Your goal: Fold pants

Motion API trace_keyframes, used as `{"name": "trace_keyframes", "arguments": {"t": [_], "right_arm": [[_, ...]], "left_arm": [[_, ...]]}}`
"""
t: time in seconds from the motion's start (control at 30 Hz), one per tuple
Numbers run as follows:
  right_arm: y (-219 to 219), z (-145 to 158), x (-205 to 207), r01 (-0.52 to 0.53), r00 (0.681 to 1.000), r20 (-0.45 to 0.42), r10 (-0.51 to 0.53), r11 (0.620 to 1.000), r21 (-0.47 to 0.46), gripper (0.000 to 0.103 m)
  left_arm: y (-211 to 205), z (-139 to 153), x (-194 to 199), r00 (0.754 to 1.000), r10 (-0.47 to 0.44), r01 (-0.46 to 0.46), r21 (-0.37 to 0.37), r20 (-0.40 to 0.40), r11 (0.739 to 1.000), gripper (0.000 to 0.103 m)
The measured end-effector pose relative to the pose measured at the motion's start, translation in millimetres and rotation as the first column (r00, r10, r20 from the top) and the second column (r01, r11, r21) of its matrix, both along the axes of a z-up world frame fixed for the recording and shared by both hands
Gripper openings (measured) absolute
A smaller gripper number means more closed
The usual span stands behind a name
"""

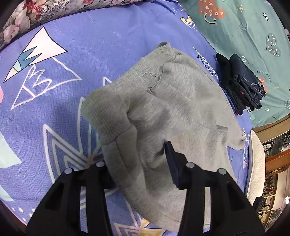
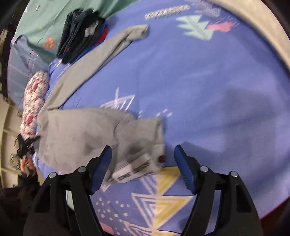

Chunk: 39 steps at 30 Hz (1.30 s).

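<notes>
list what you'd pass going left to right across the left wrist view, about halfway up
purple patterned bedspread → grey pants → stack of dark folded clothes → green sheet

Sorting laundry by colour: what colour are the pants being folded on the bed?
Plain light grey fleece pants, seen best in the left wrist view.

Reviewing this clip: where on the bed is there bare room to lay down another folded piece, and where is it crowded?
Free: the purple sheet right of the grey pants, out to the bed's edge, and the stretch between the pants and the floral pillow. Crowded: the corner where the dark folded stack sits against the pants by the green sheet.
</notes>
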State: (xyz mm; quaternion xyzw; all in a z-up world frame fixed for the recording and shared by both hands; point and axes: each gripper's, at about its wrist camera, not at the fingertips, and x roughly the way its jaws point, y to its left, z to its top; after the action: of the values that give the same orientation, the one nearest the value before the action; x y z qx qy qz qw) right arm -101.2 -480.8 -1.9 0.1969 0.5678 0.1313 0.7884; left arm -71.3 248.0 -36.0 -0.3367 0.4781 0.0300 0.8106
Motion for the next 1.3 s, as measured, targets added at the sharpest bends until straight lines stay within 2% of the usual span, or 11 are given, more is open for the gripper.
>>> {"name": "trace_keyframes", "arguments": {"t": [0.03,0.1,0.27,0.57,0.73,0.9,0.97,1.07,1.17,1.27,1.3], "right_arm": [[9,-2,1,-0.030,1.000,-0.006,0.030,0.999,-0.016,0.059],[23,-2,3,-0.090,0.996,-0.017,0.090,0.996,0.015,0.019],[28,23,-4,-0.071,0.992,0.108,0.072,0.997,-0.014,0.012],[-8,98,-34,0.009,0.935,0.351,-0.049,0.993,0.115,0.007],[-13,-2,-15,0.119,0.993,0.028,-0.117,0.989,-0.083,0.012],[-7,55,-16,0.223,0.956,0.227,-0.185,0.963,-0.151,0.042],[15,81,-7,0.125,0.951,0.289,-0.108,0.991,-0.040,0.049],[87,87,15,-0.151,0.947,0.281,0.155,0.988,-0.035,0.054],[143,49,34,-0.319,0.935,0.159,0.318,0.947,-0.017,0.057],[164,-14,40,-0.347,0.937,-0.039,0.346,0.938,-0.020,0.058],[161,-10,39,-0.334,0.942,0.009,0.334,0.942,-0.003,0.059]], "left_arm": [[0,0,0,1.000,-0.001,0.001,0.000,-0.001,1.000,0.046],[0,0,-1,1.000,-0.004,0.004,-0.004,-0.002,1.000,0.046],[8,5,-12,0.998,0.042,-0.039,-0.046,0.055,0.998,0.014],[1,31,-37,0.996,0.025,-0.024,-0.003,0.086,1.000,0.012],[17,6,-42,0.999,0.025,-0.025,0.014,-0.031,1.000,0.028],[17,68,-54,0.998,-0.001,-0.011,0.212,0.057,0.977,0.055],[2,88,-49,0.990,-0.071,0.042,0.234,0.120,0.971,0.077],[-35,72,-24,0.973,-0.211,0.183,0.247,0.090,0.952,0.079],[-55,14,1,0.956,-0.287,0.293,0.188,-0.060,0.937,0.078],[-65,11,1,0.938,-0.340,0.343,0.292,-0.063,0.893,0.079],[-64,16,2,0.933,-0.353,0.357,0.293,-0.069,0.887,0.079]]}}
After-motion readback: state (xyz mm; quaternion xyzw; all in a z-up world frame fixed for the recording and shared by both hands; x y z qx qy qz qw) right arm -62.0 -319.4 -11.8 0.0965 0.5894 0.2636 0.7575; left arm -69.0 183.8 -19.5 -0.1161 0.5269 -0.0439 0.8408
